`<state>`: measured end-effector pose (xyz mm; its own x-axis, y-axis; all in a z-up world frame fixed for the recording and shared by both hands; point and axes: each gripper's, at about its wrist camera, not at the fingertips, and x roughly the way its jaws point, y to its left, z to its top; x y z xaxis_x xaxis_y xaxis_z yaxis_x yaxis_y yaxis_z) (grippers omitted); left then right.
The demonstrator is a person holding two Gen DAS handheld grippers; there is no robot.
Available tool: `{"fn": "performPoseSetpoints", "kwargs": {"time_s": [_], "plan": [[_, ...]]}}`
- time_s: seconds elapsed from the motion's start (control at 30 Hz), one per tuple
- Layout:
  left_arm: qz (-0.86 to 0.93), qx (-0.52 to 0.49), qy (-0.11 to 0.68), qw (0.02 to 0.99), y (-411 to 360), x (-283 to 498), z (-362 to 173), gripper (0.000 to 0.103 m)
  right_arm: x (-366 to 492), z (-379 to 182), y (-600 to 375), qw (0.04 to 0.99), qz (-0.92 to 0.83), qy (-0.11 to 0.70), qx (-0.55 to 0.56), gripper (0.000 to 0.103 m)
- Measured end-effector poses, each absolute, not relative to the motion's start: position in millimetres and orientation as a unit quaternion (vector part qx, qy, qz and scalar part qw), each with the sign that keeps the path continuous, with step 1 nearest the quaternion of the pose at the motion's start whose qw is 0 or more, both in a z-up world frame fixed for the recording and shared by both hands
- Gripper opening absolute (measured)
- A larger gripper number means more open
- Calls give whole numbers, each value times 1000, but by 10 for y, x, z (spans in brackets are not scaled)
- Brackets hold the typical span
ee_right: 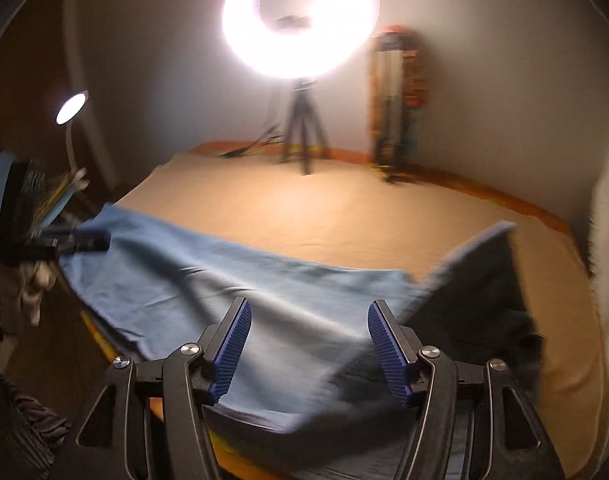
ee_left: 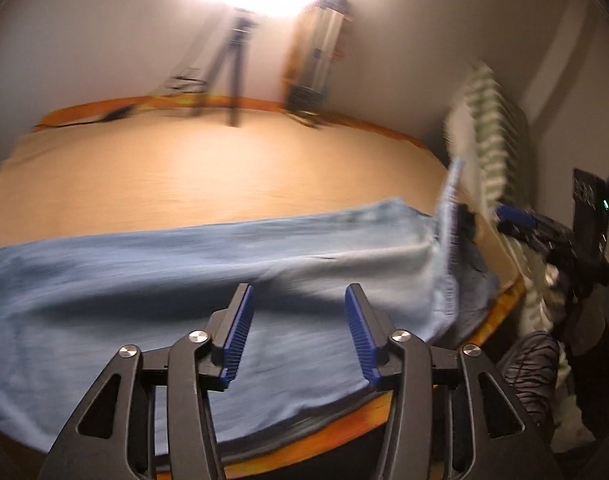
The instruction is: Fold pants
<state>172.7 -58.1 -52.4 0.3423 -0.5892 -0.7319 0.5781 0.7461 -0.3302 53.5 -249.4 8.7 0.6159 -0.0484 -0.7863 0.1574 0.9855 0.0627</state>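
Pants [ee_left: 208, 264], one light-blue pair, lie along the near edge of the tan bed [ee_left: 224, 168] in the left wrist view, long axis running left to right; the left gripper [ee_left: 298, 320] hovers above them with jaws apart, nothing between. In the right wrist view the pants [ee_right: 240, 288] stretch from far left to near right, under the released, empty right gripper [ee_right: 308, 336]. One ring light [ee_right: 300, 20] glows beyond.
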Motion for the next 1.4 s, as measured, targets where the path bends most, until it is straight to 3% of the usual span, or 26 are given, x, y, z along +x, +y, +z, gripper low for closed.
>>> {"fn": "performPoseSetpoints", "kwargs": {"time_s": [0.23,0.53,0.83,1.1,1.2,1.23,1.27,1.4], "plan": [[-427,6,450,784,-1545,1646,-546,56,193,101,-3509,892,-131,420,105,64],[-467,-9,468,750,-2621,1824,-605,61,0,-430,-4704,870,-123,441,183,66],[-447,71,481,751,-3339,1903,-760,65,135,-955,-5099,870,-57,442,212,69],[-429,56,507,745,-3646,2115,-987,65,195,-1065,-5315,873,12,423,241,72],[-428,25,508,747,-3634,2209,-1022,50,199,-1101,-5355,872,22,424,243,72],[-429,23,508,747,-3640,2218,-1024,28,204,-1139,-5376,870,20,427,246,72],[-433,25,504,747,-3647,2216,-1016,16,201,-1156,-5389,869,21,427,250,72],[-459,29,482,746,-3655,2108,-904,11,156,-1127,-5375,871,20,423,249,72]]}}
